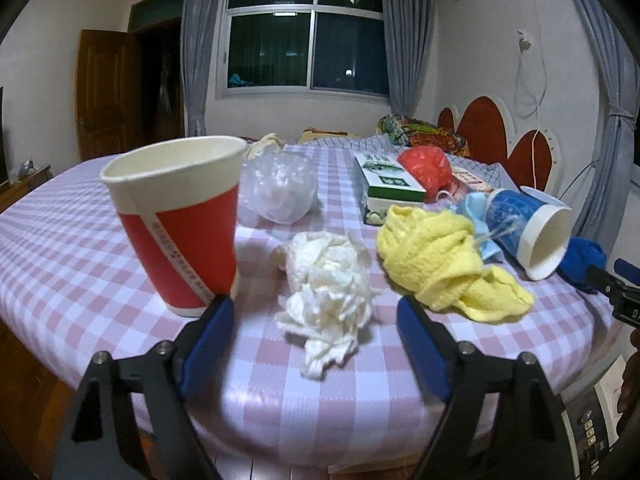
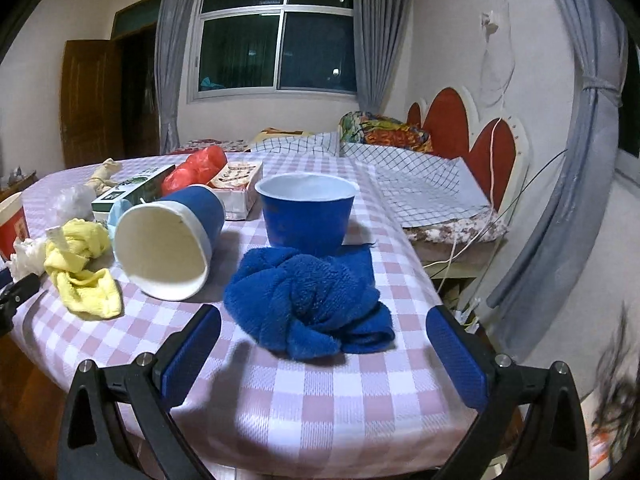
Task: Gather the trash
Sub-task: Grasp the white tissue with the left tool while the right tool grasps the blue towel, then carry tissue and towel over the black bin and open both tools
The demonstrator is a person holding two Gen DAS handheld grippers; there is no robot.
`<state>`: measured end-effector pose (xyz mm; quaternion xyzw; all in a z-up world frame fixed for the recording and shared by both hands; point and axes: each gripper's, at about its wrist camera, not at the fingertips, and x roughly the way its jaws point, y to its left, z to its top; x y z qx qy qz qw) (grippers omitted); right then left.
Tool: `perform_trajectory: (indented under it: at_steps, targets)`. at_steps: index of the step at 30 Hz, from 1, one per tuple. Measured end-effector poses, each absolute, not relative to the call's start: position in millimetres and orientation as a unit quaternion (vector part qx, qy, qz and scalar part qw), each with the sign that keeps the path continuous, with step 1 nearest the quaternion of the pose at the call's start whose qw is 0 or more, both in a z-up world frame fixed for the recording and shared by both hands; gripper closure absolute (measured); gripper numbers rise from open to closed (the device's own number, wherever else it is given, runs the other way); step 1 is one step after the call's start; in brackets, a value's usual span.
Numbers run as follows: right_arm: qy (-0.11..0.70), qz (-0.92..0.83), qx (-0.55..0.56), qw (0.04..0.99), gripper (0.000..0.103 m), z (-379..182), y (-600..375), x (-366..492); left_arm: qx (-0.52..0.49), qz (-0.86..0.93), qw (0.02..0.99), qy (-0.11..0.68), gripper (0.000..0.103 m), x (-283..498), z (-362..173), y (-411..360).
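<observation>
In the left wrist view a crumpled white tissue point(image 1: 328, 292) lies on the pink checked table point(image 1: 60, 264), just ahead of my open, empty left gripper point(image 1: 314, 320). A red paper cup point(image 1: 180, 224) stands upright to its left. A yellow cloth point(image 1: 440, 264) and a tipped blue cup point(image 1: 528, 228) lie to the right. In the right wrist view my open, empty right gripper point(image 2: 322, 336) sits just before a blue towel point(image 2: 308, 300). The tipped blue cup point(image 2: 168, 240) lies to its left and an upright blue cup point(image 2: 308, 212) stands behind it.
A clear plastic bag point(image 1: 280, 184), a green box point(image 1: 388, 184), a red plastic bag point(image 1: 428, 168) and a blue face mask point(image 1: 476, 208) lie further back. A bed with a red headboard point(image 2: 460, 120) stands right of the table. The table's near edge point(image 2: 320, 432) is below both grippers.
</observation>
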<state>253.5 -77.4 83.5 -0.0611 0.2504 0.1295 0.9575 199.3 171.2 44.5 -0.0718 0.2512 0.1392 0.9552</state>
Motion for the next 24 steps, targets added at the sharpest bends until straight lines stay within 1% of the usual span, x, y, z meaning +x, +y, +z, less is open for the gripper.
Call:
perform_trajectory:
  at_steps: [4,5,6,7,8,9,10,11,12,14,16,17,24]
  targets:
    - [0.253,0.136,-0.053,0.956,0.000,82,-81,260,-0.082,0.138,0.956,0.247,0.026,202,46,175]
    - [0.253,0.137,-0.053,0.956,0.000,81,-81,261,-0.082,0.137,0.956,0.246,0.031,203,47,175]
    - [0.253,0.139,-0.052,0.956,0.001,81,-82,261,-0.082,0.136,0.956,0.245,0.039,202,47,176]
    - [0.254,0.143,-0.052,0.955,0.006,81,-81,262,-0.084,0.133,0.957,0.245,0.044,202,47,177]
    - [0.254,0.147,-0.053,0.955,0.013,80,-81,263,-0.085,0.131,0.957,0.246,0.054,202,47,178]
    - [0.253,0.150,-0.054,0.954,0.018,80,-80,263,-0.087,0.127,0.957,0.246,0.065,201,47,178]
    - [0.254,0.153,-0.057,0.953,0.030,80,-79,263,-0.088,0.126,0.958,0.244,0.065,202,47,178]
    - [0.254,0.156,-0.060,0.953,0.039,79,-78,263,-0.088,0.129,0.958,0.240,0.066,201,48,178]
    - [0.253,0.162,-0.064,0.952,0.043,79,-76,262,-0.087,0.130,0.959,0.237,0.067,199,48,178]
    - [0.248,0.166,-0.073,0.952,0.062,79,-74,259,-0.087,0.126,0.960,0.233,0.068,196,49,178]
    - [0.244,0.169,-0.078,0.952,0.069,80,-74,254,-0.085,0.122,0.961,0.232,0.068,193,49,176]
    - [0.246,0.170,-0.078,0.951,0.070,80,-75,252,-0.083,0.120,0.961,0.233,0.069,192,50,175]
    - [0.244,0.174,-0.065,0.952,0.076,85,-83,230,-0.068,0.103,0.965,0.230,0.069,178,57,154]
